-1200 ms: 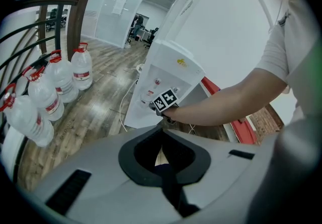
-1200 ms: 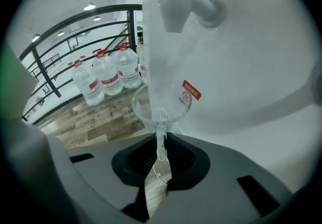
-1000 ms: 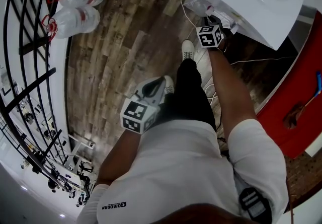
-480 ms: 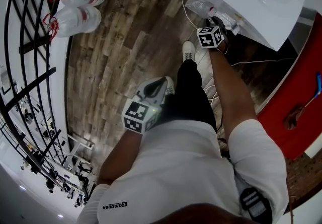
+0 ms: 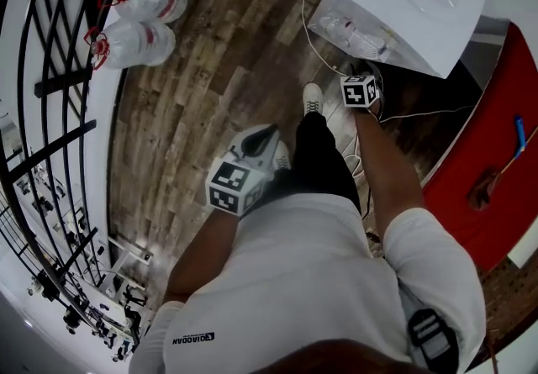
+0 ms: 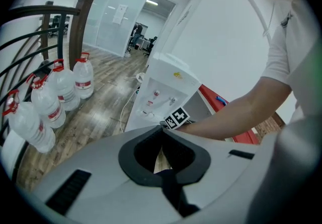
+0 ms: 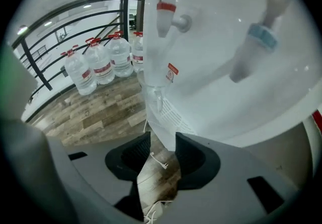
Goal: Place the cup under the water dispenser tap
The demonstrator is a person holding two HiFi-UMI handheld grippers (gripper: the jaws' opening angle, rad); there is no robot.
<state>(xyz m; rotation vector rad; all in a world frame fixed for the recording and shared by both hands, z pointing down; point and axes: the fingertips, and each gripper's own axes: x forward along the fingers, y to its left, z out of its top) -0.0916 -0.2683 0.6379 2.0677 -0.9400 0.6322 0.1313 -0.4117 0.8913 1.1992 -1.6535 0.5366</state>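
A clear plastic cup [image 7: 158,79] with a red label stands on the drip tray of the white water dispenser [image 7: 221,67], right under the red tap [image 7: 166,14]; a blue tap [image 7: 254,47] is beside it. In the head view the cup [image 5: 340,26] sits at the dispenser's [image 5: 412,2] front. My right gripper [image 7: 162,137] hangs a short way back from the cup; its jaws have just been opening and nothing is between them. Its marker cube shows on the right gripper [image 5: 363,78] below the dispenser. My left gripper [image 5: 271,133] is held near the person's waist, its jaws [image 6: 163,130] meeting at the tips, empty.
Several large water bottles [image 5: 139,36] stand along a black railing [image 5: 50,86] at the left. A white cable [image 7: 156,160] lies on the wooden floor by the dispenser's foot. A red surface [image 5: 496,171] lies to the right. The person's shoe [image 5: 313,99] is near the dispenser.
My right gripper has let go of the cup and drawn back from the dispenser. The cup stays under the red tap. The left gripper has barely shifted.
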